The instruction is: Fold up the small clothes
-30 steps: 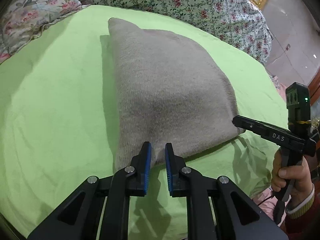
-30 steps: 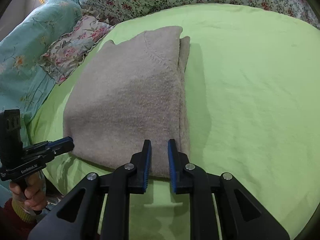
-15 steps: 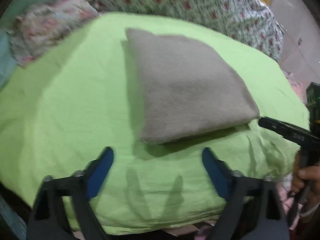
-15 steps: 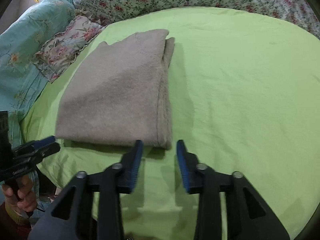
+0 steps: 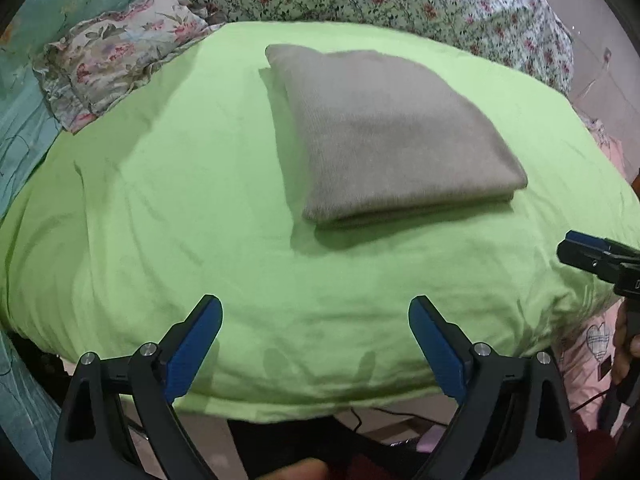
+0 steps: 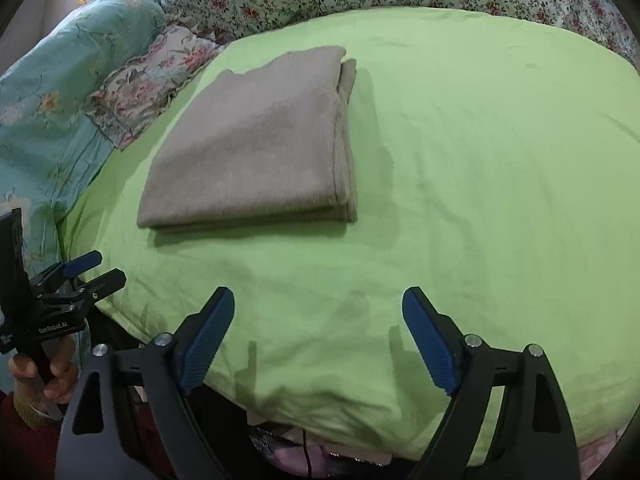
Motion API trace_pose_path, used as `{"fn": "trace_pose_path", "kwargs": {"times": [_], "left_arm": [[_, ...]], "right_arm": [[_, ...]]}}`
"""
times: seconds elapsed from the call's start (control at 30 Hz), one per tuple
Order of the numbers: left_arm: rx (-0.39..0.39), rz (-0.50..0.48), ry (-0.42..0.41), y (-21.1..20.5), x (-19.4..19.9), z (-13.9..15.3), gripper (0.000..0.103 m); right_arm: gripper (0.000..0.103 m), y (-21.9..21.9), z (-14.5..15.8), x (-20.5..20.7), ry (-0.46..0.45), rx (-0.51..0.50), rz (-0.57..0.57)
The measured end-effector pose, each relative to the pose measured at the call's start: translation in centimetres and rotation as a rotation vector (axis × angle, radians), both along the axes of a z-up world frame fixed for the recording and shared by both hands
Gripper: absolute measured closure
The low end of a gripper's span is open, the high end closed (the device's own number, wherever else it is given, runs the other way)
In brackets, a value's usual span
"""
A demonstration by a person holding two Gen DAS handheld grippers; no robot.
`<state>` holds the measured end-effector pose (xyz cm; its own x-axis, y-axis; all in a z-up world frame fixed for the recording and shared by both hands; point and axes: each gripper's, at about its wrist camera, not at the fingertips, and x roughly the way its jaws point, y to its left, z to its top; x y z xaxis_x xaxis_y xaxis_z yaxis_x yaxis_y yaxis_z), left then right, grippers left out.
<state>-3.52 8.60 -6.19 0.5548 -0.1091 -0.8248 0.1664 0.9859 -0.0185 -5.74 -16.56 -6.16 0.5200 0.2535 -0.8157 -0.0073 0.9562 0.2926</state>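
**Both grippers released and clear of the folded garment**

The grey knit garment (image 5: 384,132) lies folded into a compact rectangle of several layers on the green sheet (image 5: 160,200), toward the far half of the sheet and nearer its left side, close to the floral pillow (image 6: 148,80). Nothing touches it.

Left gripper (image 5: 314,326): its jaws have just been opening and now stand spread wide, with only bare sheet between them. The garment lies ahead of the fingers and slightly to the right, well apart from them. Its near folded edge faces this gripper.

Right gripper (image 6: 318,318): its jaws have just been opening and are likewise spread wide and empty. The garment lies ahead and to the left of the fingers, its stacked open edges along the side facing right. In this view the left gripper appears at the lower left edge, held in a hand (image 6: 48,372).

Key relation: the long axis of the garment runs away from the person, roughly parallel to the pointing line of both grippers. Neither gripper is clearly the nearer; the garment sits between their two lines of approach, with the near short edge presented to both.

Judgement: the fold appears complete. Any further fold would require taking the near edge at its two corners, one per gripper.
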Motion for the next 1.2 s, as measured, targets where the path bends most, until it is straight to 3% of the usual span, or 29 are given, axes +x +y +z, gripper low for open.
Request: {"fn": "trace_pose_path", "kwargs": {"times": [0.2,0.37,0.7,1.2], "left_arm": [[0.037,0.012,0.002,0.5,-1.5,0.0,0.008],[0.05,0.011,-0.034,0.3,-1.7,0.7,0.003],[0.048,0.008,-0.093,-0.7,0.6,1.8,0.001],[0.06,0.005,-0.097,-1.2,2.5,2.3,0.001]], "right_arm": [[0.013,0.2,0.5,-1.4,-0.012,0.001,0.013],[0.008,1.1,1.1,-1.8,-0.054,-0.066,0.032],[0.006,2.7,0.9,0.8,-0.087,-0.096,0.1],[0.005,2.7,1.6,3.9,-0.1,-0.068,0.107]]}}
